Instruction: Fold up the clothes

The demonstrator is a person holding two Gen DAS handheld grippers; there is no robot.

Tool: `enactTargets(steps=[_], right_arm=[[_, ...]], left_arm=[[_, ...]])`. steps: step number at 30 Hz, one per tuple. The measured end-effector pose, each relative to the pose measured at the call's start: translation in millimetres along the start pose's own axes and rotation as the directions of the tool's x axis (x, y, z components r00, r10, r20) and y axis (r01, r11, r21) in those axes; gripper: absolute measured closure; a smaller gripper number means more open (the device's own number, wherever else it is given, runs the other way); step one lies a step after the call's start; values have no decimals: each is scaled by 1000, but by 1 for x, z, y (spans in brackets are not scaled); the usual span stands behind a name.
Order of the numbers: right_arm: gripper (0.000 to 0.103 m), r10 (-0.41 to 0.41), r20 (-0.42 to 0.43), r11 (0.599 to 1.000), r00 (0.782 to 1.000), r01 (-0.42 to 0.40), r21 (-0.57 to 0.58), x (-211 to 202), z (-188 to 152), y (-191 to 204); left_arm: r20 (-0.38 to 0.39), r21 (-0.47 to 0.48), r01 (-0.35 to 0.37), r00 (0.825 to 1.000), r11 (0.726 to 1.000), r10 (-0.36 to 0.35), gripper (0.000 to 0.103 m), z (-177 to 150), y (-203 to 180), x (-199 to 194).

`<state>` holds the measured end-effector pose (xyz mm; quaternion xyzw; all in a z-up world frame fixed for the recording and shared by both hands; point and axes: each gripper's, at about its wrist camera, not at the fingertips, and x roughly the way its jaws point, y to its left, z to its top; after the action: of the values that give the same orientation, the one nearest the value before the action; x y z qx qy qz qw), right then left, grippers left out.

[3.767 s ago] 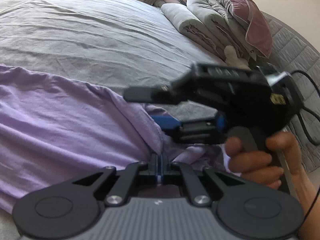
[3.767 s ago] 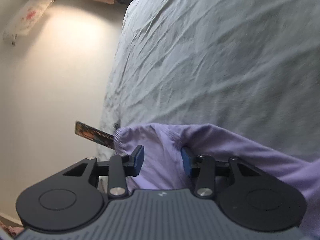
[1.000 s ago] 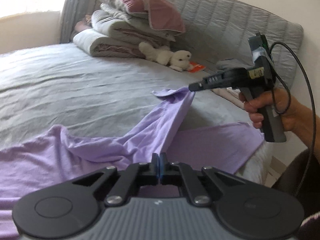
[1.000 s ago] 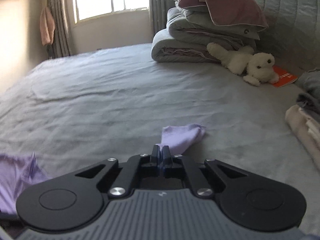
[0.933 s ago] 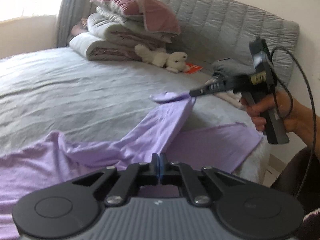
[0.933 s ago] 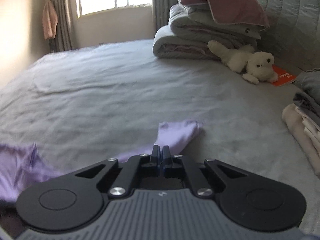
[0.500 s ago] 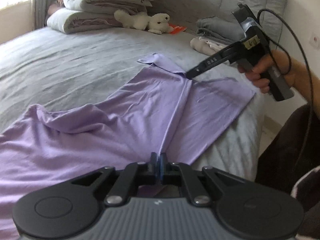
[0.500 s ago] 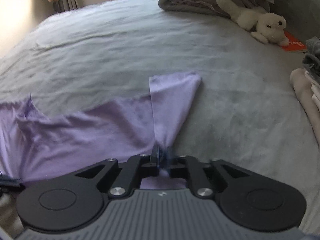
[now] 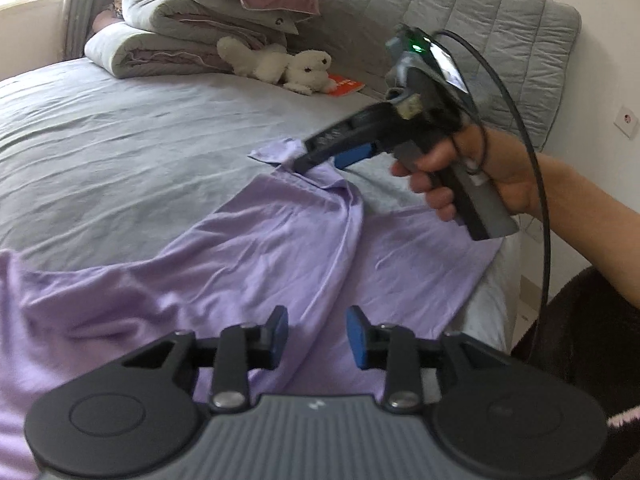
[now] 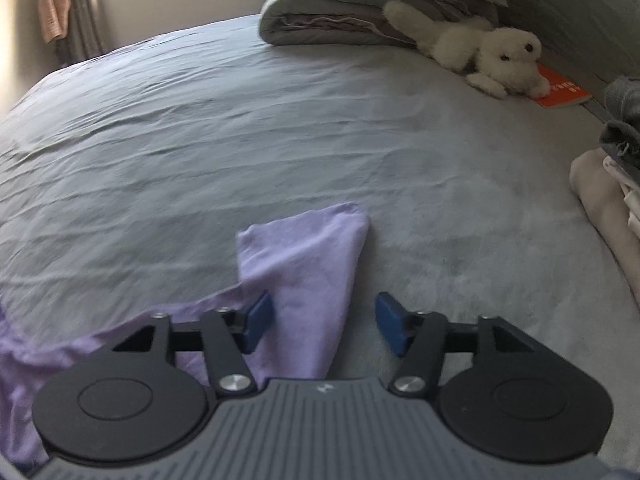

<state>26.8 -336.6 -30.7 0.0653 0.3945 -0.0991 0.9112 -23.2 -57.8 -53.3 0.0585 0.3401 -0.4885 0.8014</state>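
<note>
A grey bedsheet (image 9: 120, 140) stretches before me, a white plush dog (image 10: 492, 50) by the folded duvets (image 9: 180, 40). The lilac shirt (image 9: 260, 248) lies spread flat on the sheet. My left gripper (image 9: 317, 334) is opening, pads off the fabric ridge between them; my right gripper (image 10: 320, 326) is opening too, its pads clear of the sleeve.

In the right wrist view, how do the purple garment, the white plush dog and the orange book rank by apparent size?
1. purple garment, though it lies nearest the camera
2. white plush dog
3. orange book, partly hidden behind the dog
</note>
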Motion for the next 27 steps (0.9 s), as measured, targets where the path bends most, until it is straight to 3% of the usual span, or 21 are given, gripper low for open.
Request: enactTargets(steps=[4, 5, 6, 7, 8, 9, 14, 18, 27], right_arm=[[39, 2, 48, 1000, 999, -3, 27, 8, 0, -2], [48, 0, 62, 1000, 998, -1, 30, 9, 0, -2], [57, -2, 76, 999, 997, 0, 32, 10, -1, -2], [81, -1, 88, 1000, 996, -2, 31, 10, 0, -2], [96, 4, 96, 999, 995, -7, 35, 9, 1, -2], [97, 5, 104, 999, 995, -9, 40, 6, 1, -2], [97, 0, 188, 1000, 982, -2, 10, -21, 4, 1], [97, -11, 278, 1000, 960, 13, -4, -52, 9, -3], [97, -23, 403, 998, 915, 42, -39, -114, 8, 0]], left_arm=[[7, -10, -14, 1000, 1000, 14, 71, 3, -3, 13], [12, -14, -18, 1000, 1000, 18, 72, 4, -3, 16], [18, -16, -24, 1000, 1000, 25, 80, 4, -4, 18], [21, -17, -30, 999, 999, 30, 85, 5, -4, 19], [23, -18, -33, 999, 999, 34, 94, 5, -5, 20], [24, -20, -37, 999, 999, 37, 101, 6, -5, 21], [82, -3, -36, 996, 999, 36, 101, 7, -9, 9], [143, 2, -13, 990, 1000, 13, 102, 6, -9, -8], [192, 47, 55, 979, 997, -63, 102, -3, -12, -35]])
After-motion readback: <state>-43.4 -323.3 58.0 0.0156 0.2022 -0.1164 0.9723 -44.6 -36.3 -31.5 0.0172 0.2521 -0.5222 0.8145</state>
